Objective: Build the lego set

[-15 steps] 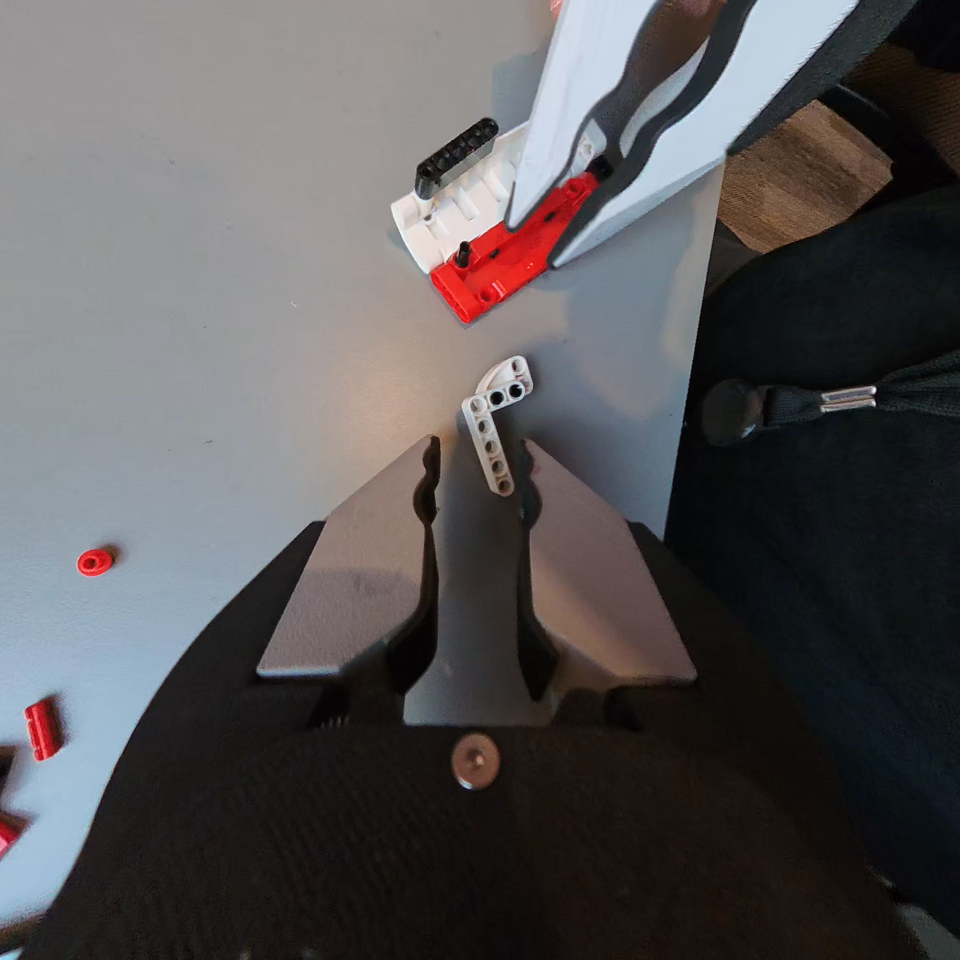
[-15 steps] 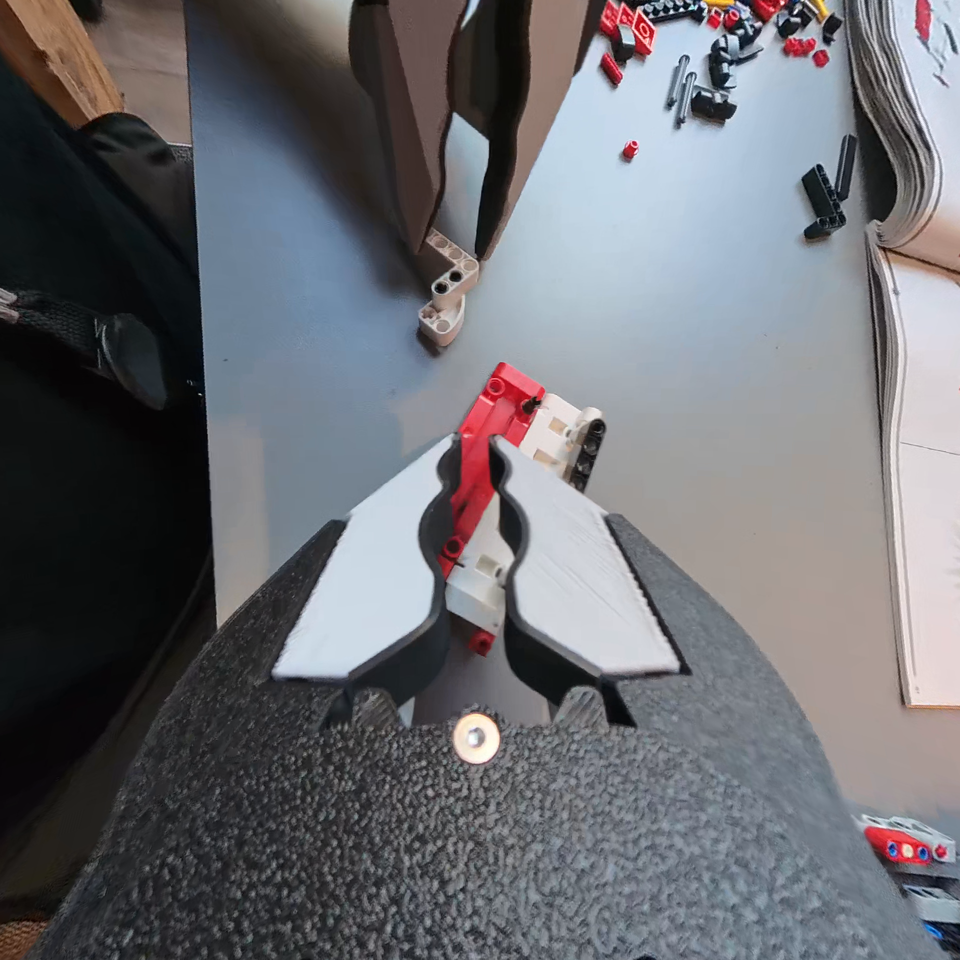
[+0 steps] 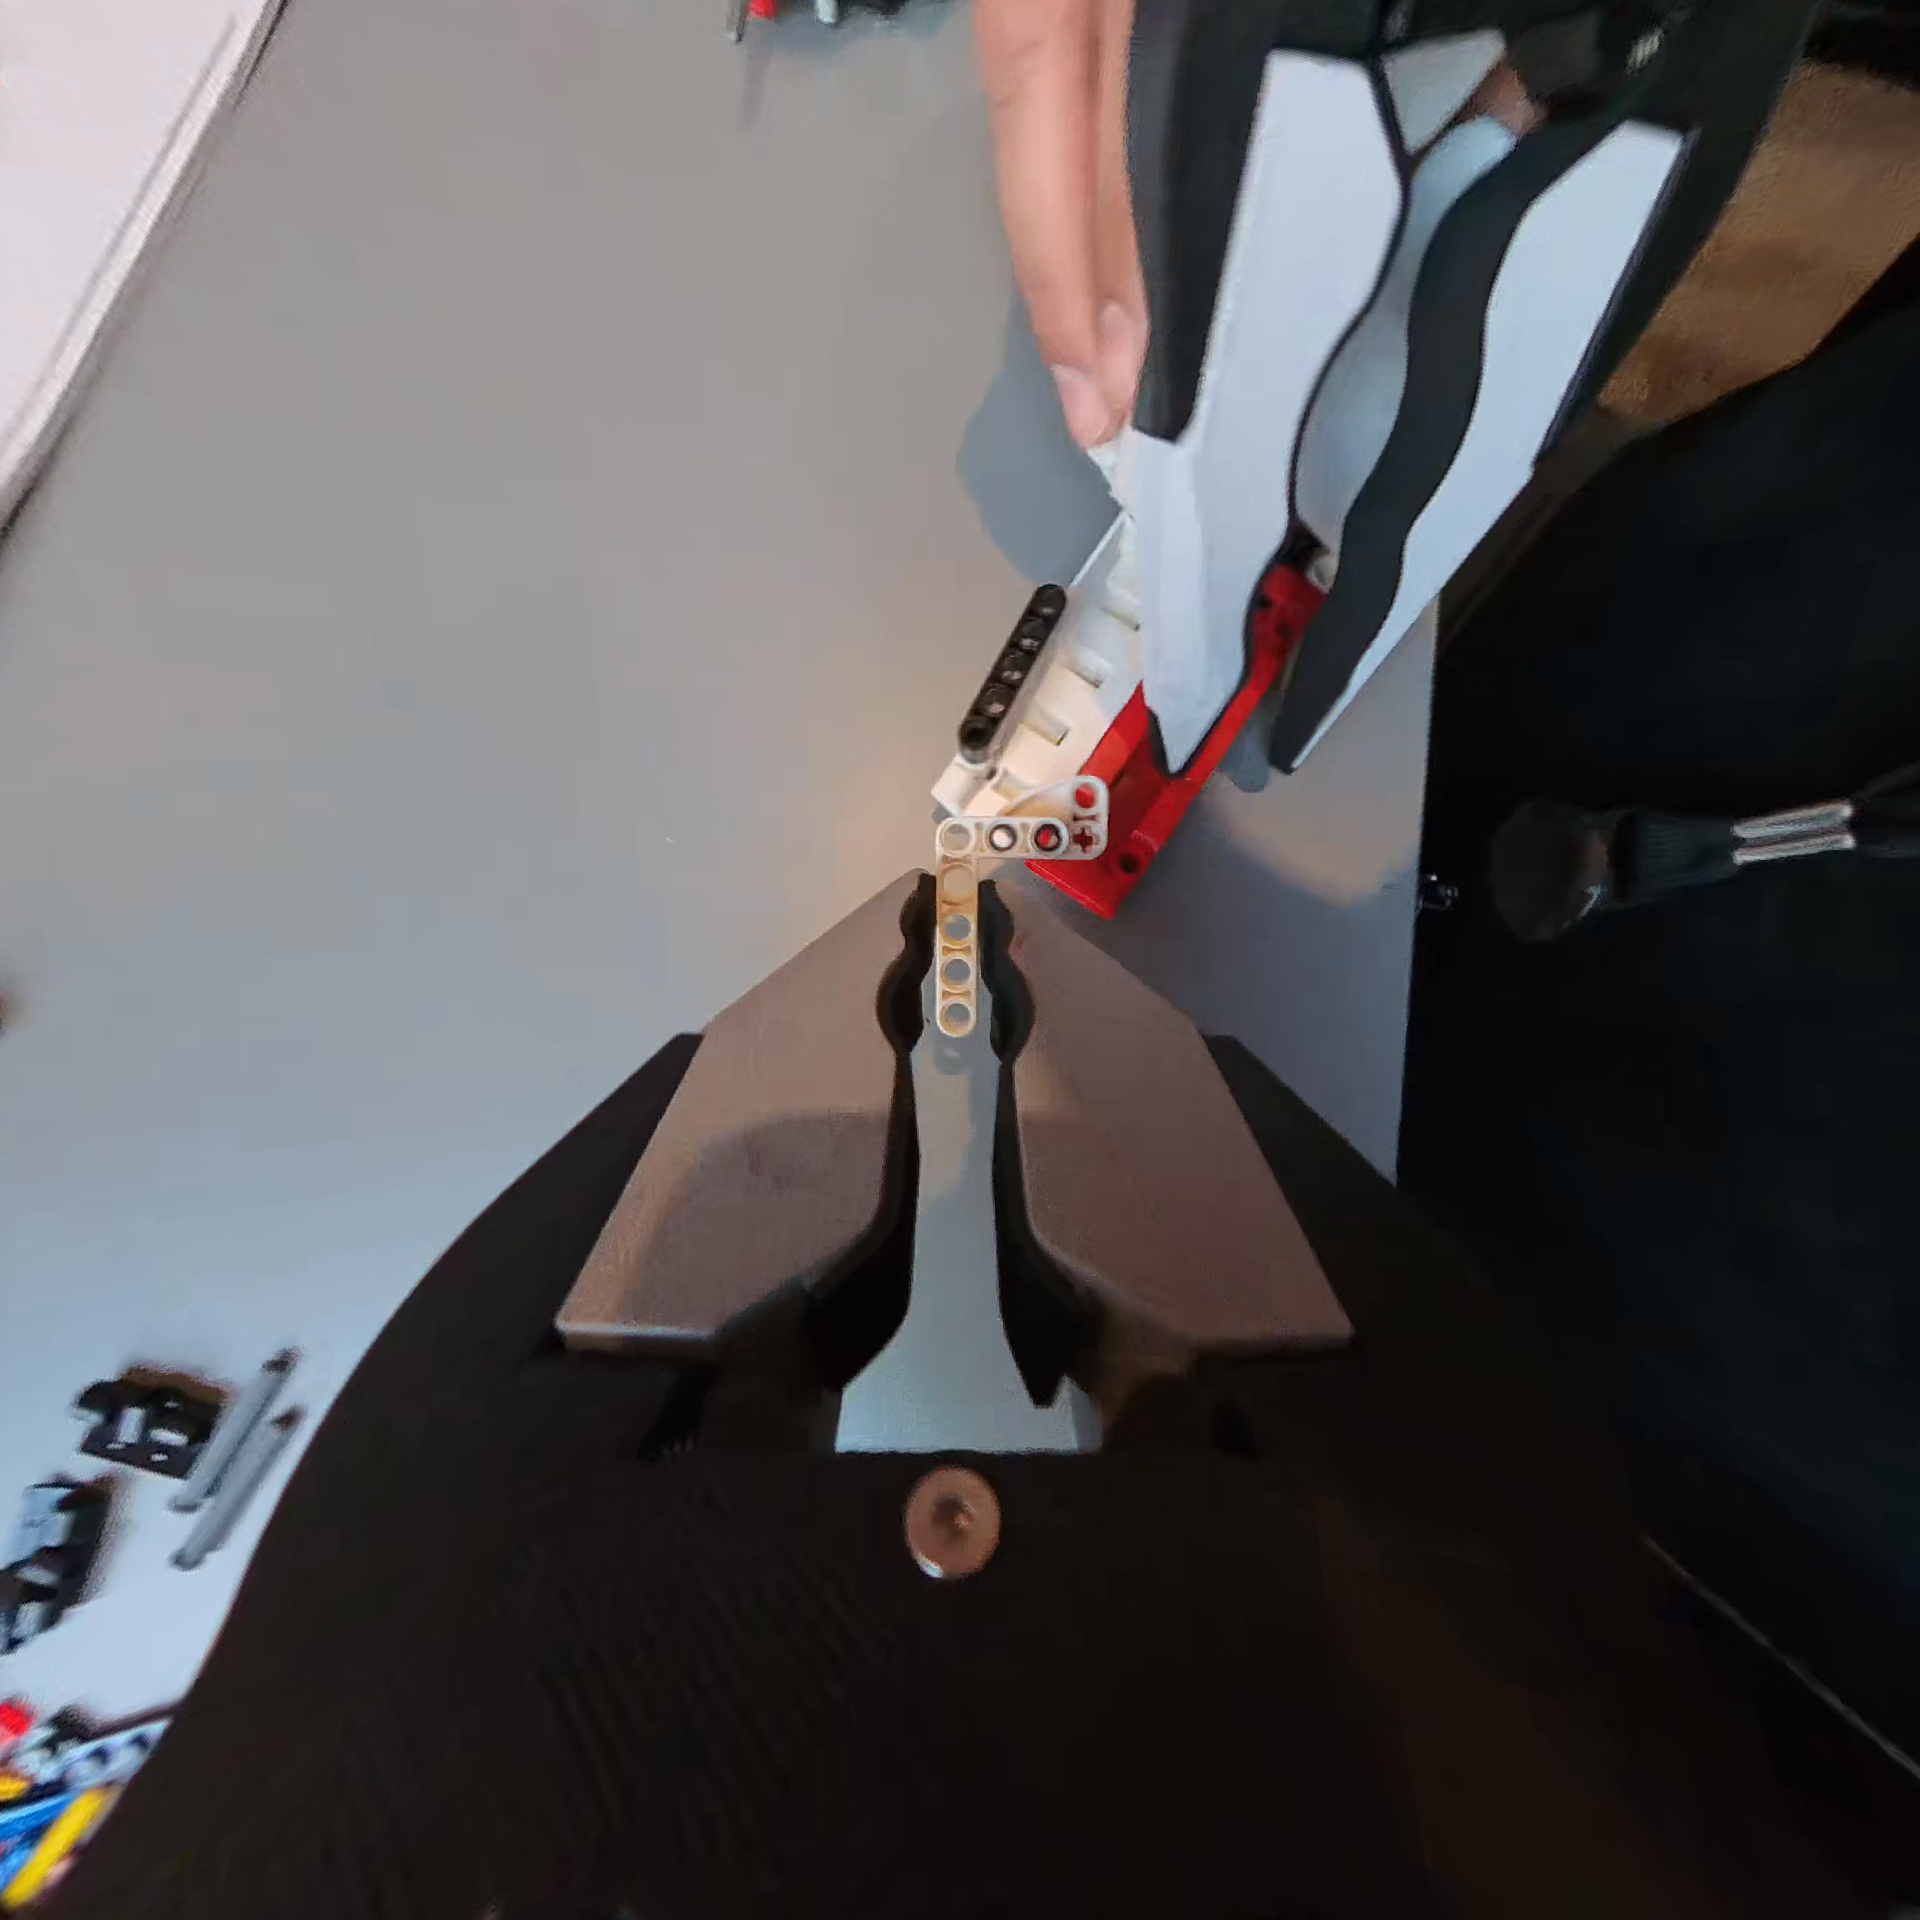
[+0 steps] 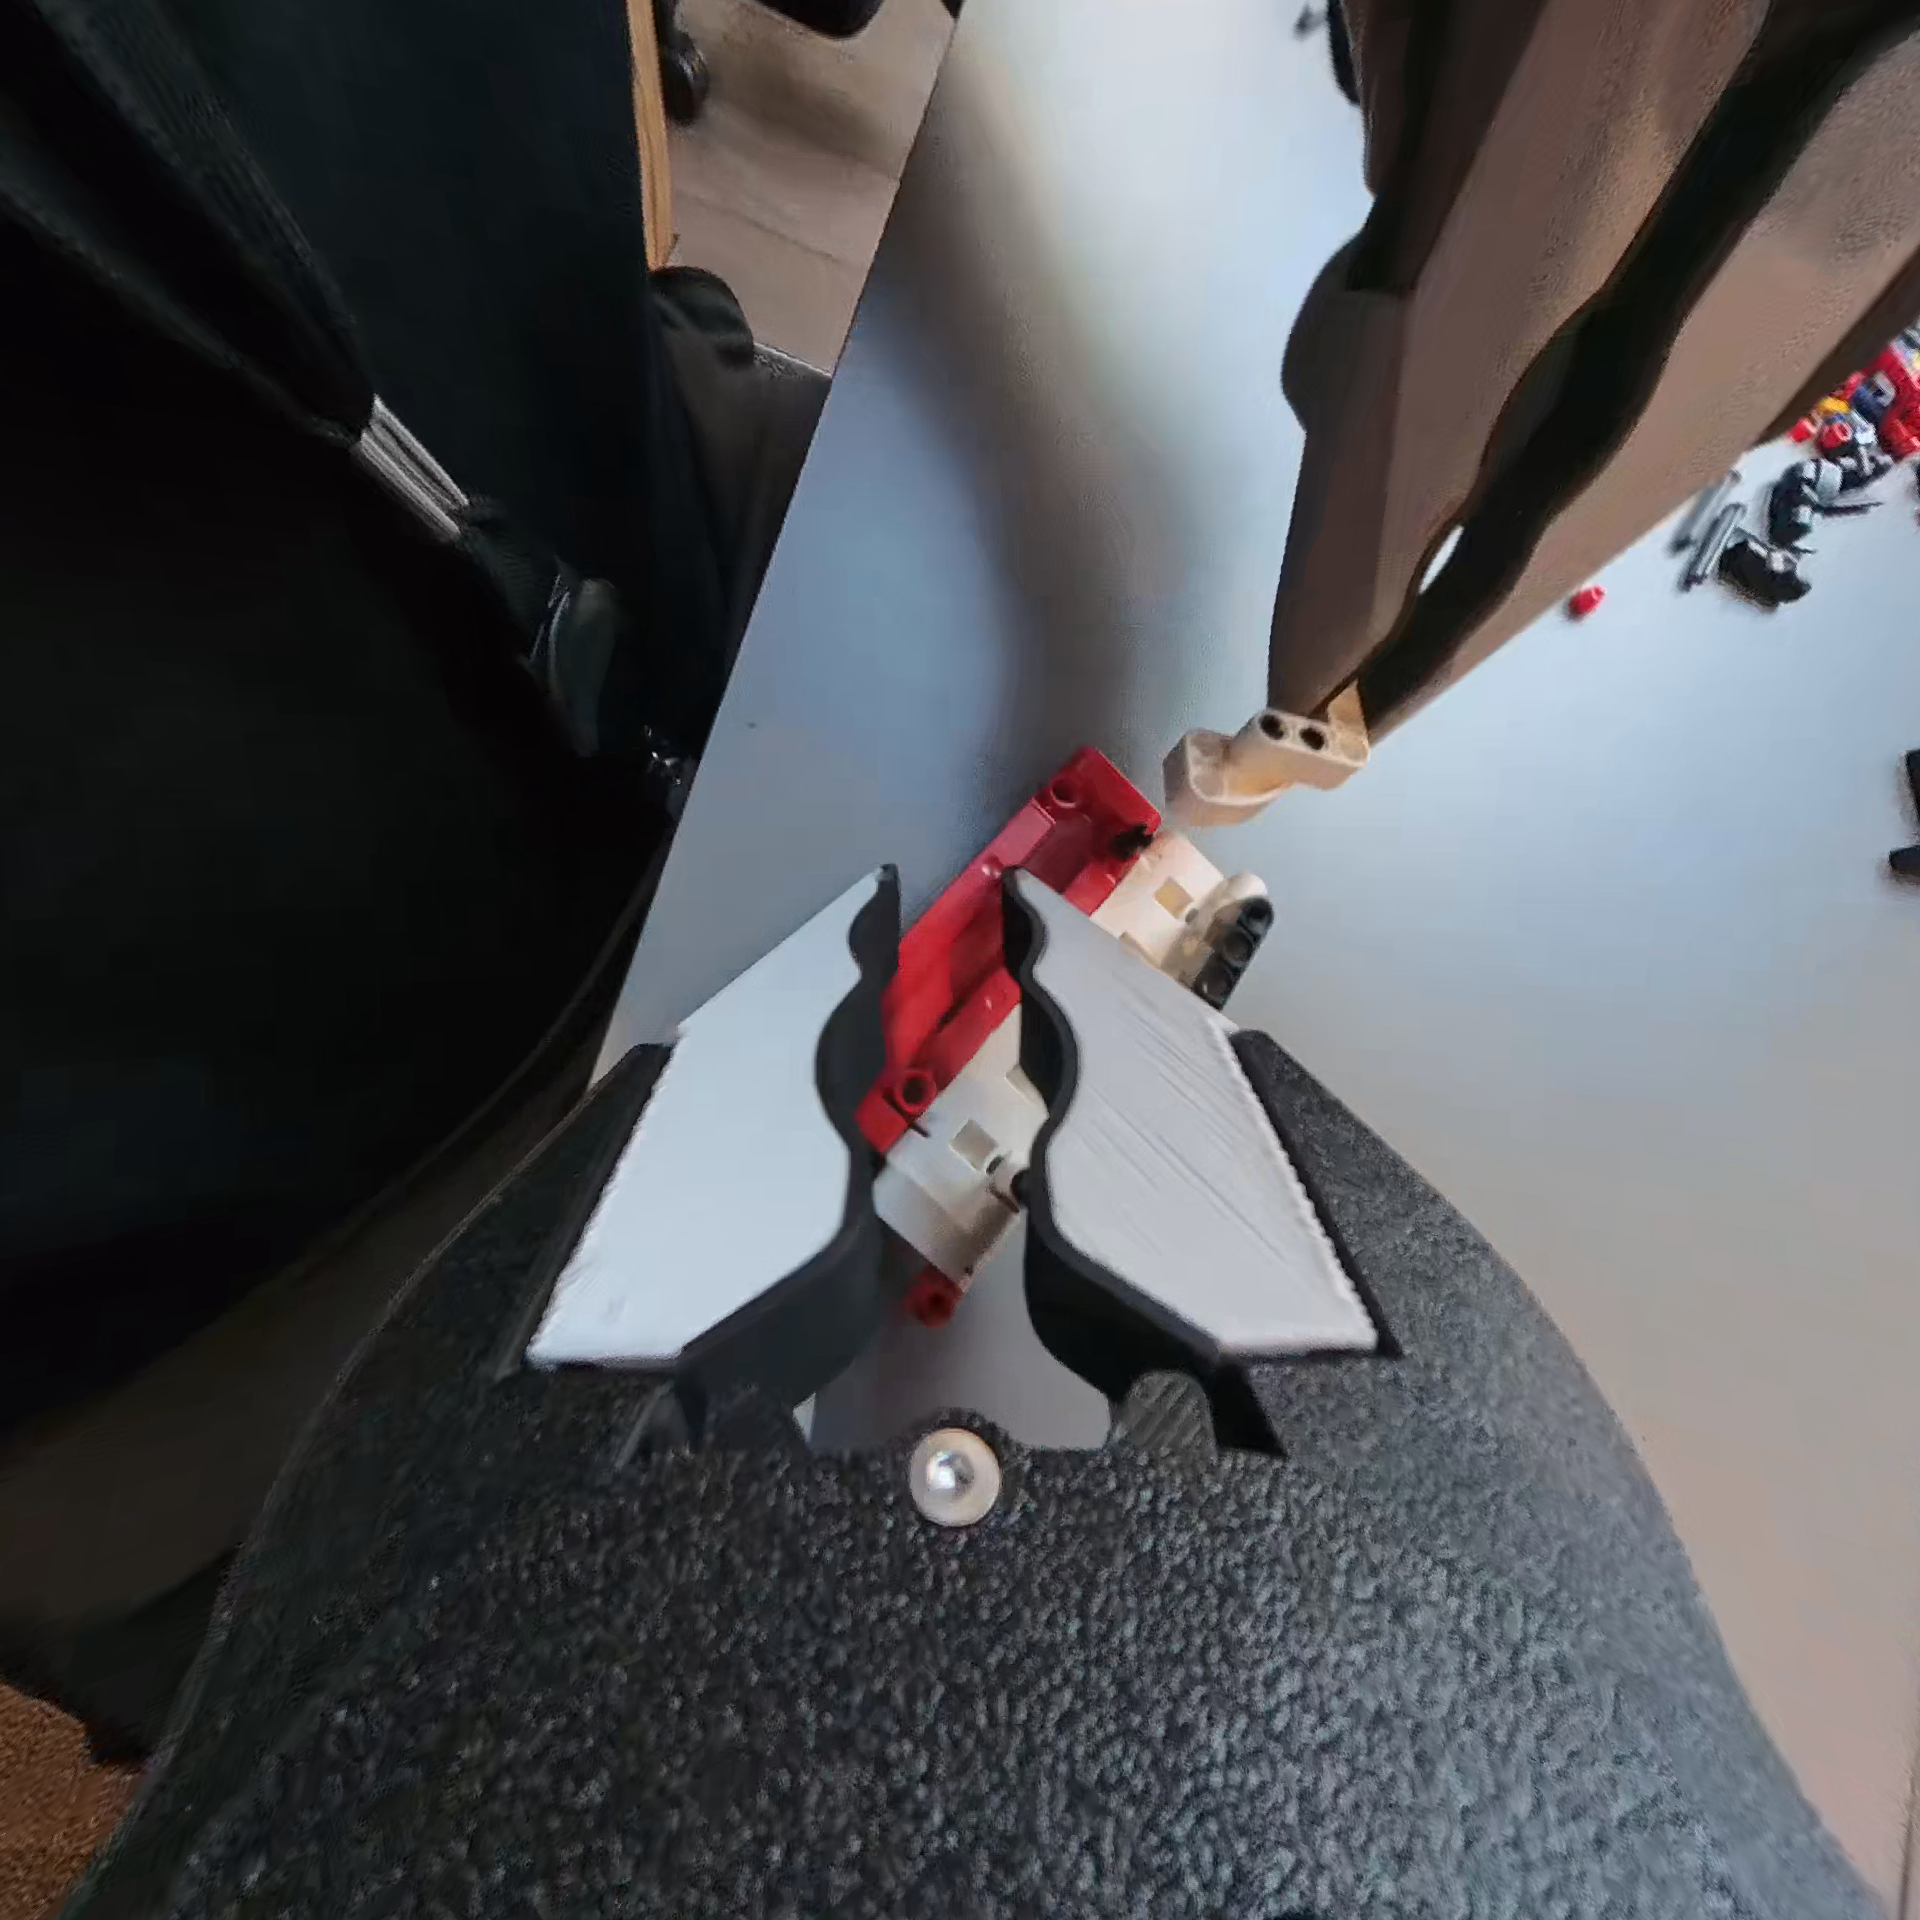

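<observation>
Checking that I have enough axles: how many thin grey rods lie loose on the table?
2 grey rods, side by side at the lower left of the left wrist view, beside a black piece. More may be hidden in the blurred pile.

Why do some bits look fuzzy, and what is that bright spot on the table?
Left wrist view: the loose pieces at the lower left edge are smeared, and a warm glare sits on the table beside the white beam. Right wrist view: the left gripper looks dark and soft-edged, and the far pieces are blurry; straight edges bend near the borders.

no readable text, labels, numbers or signs anywhere
</observation>
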{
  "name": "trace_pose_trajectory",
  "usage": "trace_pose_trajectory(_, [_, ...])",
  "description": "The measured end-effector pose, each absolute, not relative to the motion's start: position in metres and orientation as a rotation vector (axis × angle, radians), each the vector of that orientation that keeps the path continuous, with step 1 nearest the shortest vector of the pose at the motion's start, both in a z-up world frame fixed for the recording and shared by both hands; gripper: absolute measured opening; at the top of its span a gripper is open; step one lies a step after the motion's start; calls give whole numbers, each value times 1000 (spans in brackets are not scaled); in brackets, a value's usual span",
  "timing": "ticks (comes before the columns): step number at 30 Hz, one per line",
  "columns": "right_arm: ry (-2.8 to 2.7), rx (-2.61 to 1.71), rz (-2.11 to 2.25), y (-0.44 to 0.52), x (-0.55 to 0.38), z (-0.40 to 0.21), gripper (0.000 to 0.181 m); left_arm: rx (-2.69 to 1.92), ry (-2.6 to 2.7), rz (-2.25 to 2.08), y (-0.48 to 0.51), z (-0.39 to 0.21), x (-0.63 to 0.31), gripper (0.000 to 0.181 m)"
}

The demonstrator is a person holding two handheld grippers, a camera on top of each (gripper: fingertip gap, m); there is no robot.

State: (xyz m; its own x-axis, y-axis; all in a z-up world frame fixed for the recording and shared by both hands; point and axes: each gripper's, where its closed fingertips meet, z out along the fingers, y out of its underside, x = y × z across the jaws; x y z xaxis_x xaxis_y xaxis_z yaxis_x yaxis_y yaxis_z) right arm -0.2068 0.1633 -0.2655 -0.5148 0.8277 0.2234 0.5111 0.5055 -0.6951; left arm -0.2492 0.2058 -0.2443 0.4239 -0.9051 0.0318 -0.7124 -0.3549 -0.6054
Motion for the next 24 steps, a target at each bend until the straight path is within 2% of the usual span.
trace_pose_trajectory(5, [-2052,-1266,773,177,-203,-251,23,-2164,1417,-380,204,-257,-254,5])
trace_pose_trajectory(10, [-1992,-1397,566,184,-185,-263,45,-2215,1324,-439,204,-265,-261,4])
trace_pose_trajectory(15, [-1984,-1336,462,192,-182,-262,54,-2212,1267,-480,203,-263,-263,4])
trace_pose_trajectory(24, [-2021,-1334,376,211,-164,-249,52,-2230,1208,-505,196,-268,-275,4])
